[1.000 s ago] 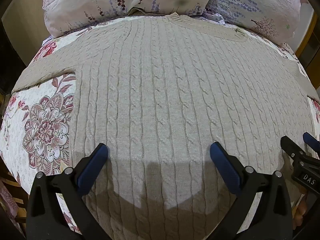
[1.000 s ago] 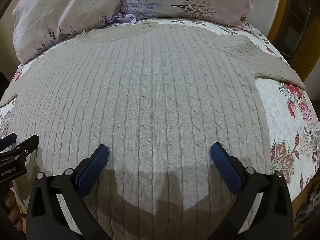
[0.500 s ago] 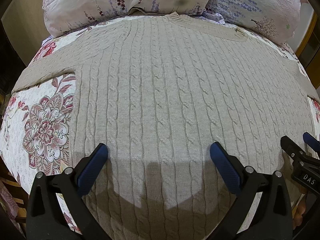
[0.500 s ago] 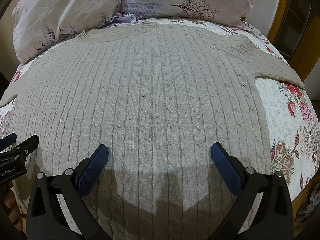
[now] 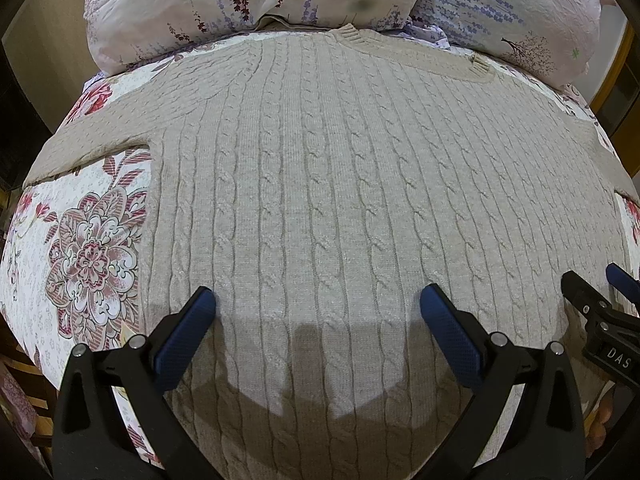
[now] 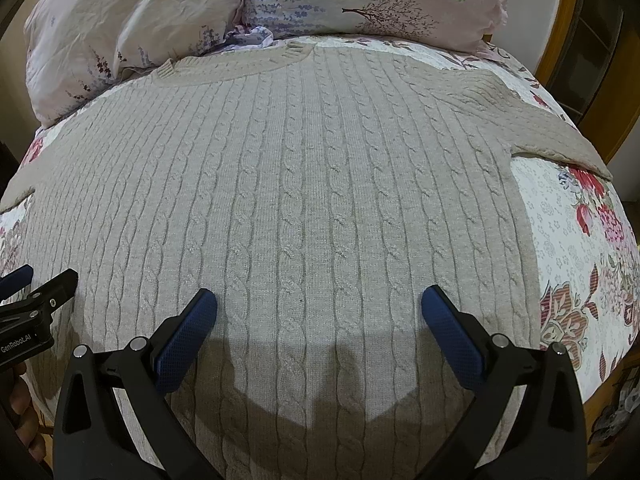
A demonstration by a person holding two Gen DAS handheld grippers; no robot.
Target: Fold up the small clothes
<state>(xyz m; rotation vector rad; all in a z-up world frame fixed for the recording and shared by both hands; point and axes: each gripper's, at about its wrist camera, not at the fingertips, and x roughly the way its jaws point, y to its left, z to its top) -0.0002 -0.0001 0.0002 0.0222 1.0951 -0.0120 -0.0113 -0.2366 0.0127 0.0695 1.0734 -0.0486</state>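
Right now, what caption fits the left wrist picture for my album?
Open left hand-held gripper hovering over a beige cable-knit sweater spread flat on a floral quilt, pillows behind.

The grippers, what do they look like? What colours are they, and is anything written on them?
Both look alike: the left gripper and right gripper have black angular plastic arms with silver rivets and blue, dotted-texture pads on the jaws. White lettering shows on their bodies: "GenRobot.AI" on the left one, "DAS" on the right. No cables or sleeves show.
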